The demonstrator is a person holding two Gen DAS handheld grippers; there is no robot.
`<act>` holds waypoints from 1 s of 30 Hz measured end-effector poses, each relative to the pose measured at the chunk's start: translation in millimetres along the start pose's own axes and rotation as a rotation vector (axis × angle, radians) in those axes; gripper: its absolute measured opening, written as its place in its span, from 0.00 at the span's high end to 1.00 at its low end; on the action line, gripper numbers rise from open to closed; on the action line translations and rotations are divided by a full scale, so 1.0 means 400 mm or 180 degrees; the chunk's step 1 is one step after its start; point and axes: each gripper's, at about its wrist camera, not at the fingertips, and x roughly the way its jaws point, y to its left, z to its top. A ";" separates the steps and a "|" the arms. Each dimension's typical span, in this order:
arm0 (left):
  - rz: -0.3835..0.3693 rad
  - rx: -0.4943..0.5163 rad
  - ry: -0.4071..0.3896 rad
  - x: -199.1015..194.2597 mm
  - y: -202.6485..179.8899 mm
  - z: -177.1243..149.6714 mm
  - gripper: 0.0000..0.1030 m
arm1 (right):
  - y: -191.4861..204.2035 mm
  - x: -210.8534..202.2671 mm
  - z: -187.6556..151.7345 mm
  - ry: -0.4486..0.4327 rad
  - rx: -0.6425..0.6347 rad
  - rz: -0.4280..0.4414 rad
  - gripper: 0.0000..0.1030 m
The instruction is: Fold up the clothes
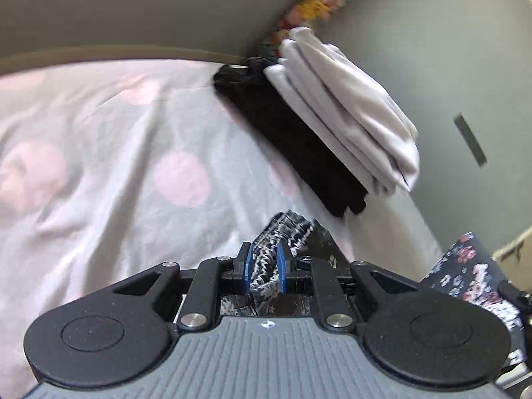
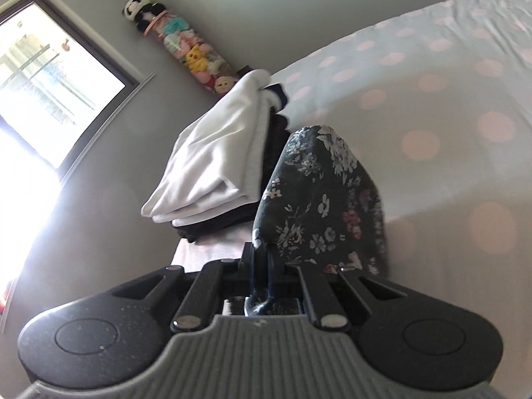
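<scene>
A home bedroom: polka-dot bed sheet (image 1: 99,139), window (image 2: 50,76), hanging column of plush toys (image 2: 193,56)

The floral garment (image 1: 472,276) runs off the right edge of the left wrist view, and its lower part hides behind the hand-held gripper (image 1: 265,264). The row of soft toys (image 1: 319,3) is blurred. The window (image 2: 50,76) is washed out by glare.

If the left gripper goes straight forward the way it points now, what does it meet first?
Probably the polka-dot bedsheet. The left gripper, clamped on the floral garment, aims at bare sheet; the folded stack lies to the right, though depth is unclear.
</scene>
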 end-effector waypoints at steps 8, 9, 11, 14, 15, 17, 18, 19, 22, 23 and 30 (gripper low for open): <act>-0.0036 -0.0204 -0.0060 0.003 0.034 0.010 0.84 | 0.182 0.231 -0.143 0.0468 -0.0329 0.0159 0.92; -0.0030 -0.0198 -0.0060 0.004 0.036 0.010 0.84 | 0.188 0.260 -0.165 0.0540 -0.0355 0.0116 0.92; -0.0034 -0.0172 -0.0022 0.010 0.037 0.009 0.84 | 0.188 0.314 -0.205 0.0652 -0.0370 0.0023 0.92; -0.0038 -0.0126 0.0017 0.019 0.035 0.008 0.84 | 0.167 0.375 -0.250 0.0736 -0.0314 -0.0070 0.92; -0.0039 -0.0113 0.0019 0.021 0.034 0.008 0.84 | 0.162 0.395 -0.260 0.0772 -0.0303 -0.0079 0.92; -0.0041 -0.0089 0.0021 0.024 0.031 0.007 0.84 | 0.156 0.424 -0.269 0.0828 -0.0266 -0.0065 0.91; -0.0046 -0.0070 0.0025 0.025 0.028 0.007 0.84 | 0.153 0.438 -0.271 0.0853 -0.0249 -0.0061 0.90; -0.0052 -0.0050 0.0029 0.026 0.025 0.006 0.84 | 0.150 0.451 -0.273 0.0877 -0.0231 -0.0057 0.89; -0.0092 0.0026 0.0008 0.021 0.014 0.003 0.84 | 0.164 0.452 -0.267 0.0878 -0.0408 -0.0038 0.82; -0.0108 0.0045 -0.0005 0.017 0.009 0.002 0.84 | 0.170 0.438 -0.262 0.0865 -0.0472 -0.0014 0.79; -0.0278 0.0477 -0.0103 -0.032 -0.061 -0.012 0.84 | 0.144 0.273 -0.211 0.0540 -0.0764 -0.0038 0.70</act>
